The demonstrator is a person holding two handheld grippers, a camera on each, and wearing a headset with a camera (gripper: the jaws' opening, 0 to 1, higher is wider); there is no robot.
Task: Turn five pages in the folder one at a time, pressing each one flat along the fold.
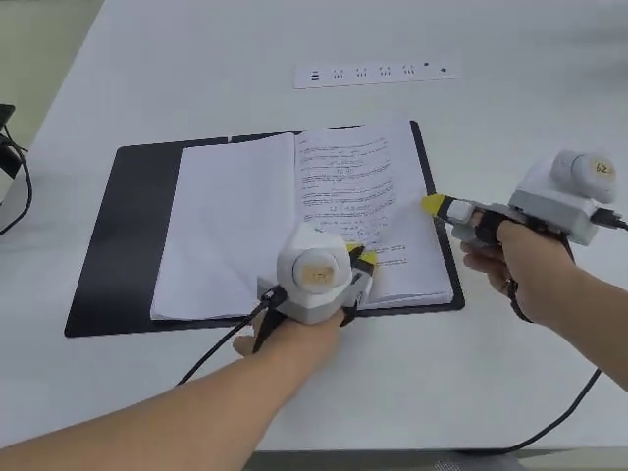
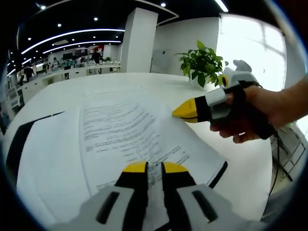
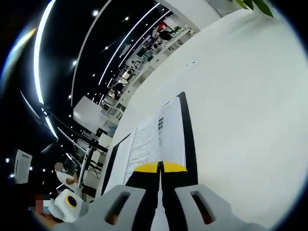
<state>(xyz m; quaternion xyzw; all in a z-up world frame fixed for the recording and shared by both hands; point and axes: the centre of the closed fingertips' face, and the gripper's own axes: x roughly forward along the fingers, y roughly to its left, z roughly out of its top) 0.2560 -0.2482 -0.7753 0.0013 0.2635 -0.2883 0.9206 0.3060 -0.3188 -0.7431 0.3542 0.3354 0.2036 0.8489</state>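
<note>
I count two tools: my left tool [image 1: 359,259] at lower centre of the head view, my right tool [image 1: 437,206] at its right. One folder [image 1: 132,235] lies open on one table [image 1: 510,98], showing one blank page [image 1: 231,231] and one printed page [image 1: 348,186]. One power strip [image 1: 378,72] sits top centre; one potted plant [image 2: 202,62], upper right of the left gripper view.
</note>
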